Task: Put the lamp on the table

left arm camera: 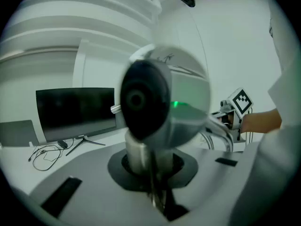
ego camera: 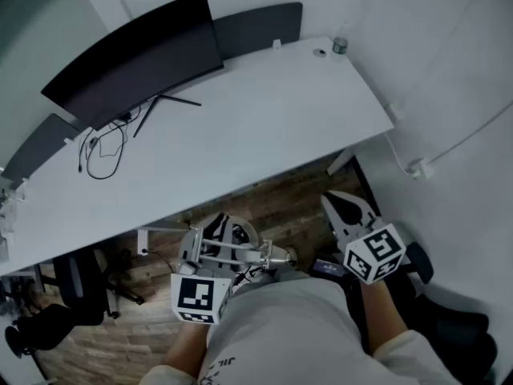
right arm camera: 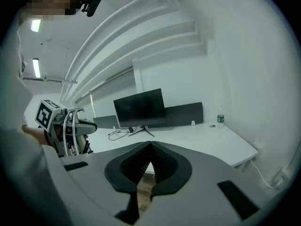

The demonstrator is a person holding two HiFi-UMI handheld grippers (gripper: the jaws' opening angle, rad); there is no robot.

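The lamp is silver metal with a rounded head and wire arms. I hold it low in front of my body, short of the near edge of the white table. My left gripper is shut on it. In the left gripper view the lamp's head fills the middle, and the jaws pinch its silver stem at the left gripper. My right gripper hovers to the right, shut with nothing in it. Its jaws meet at the tips in the right gripper view, where the lamp shows at left.
A dark monitor stands at the table's back left with loose cables beside its foot. A small bottle sits at the far right corner. A black office chair stands on the wood floor at lower left. White walls close the right side.
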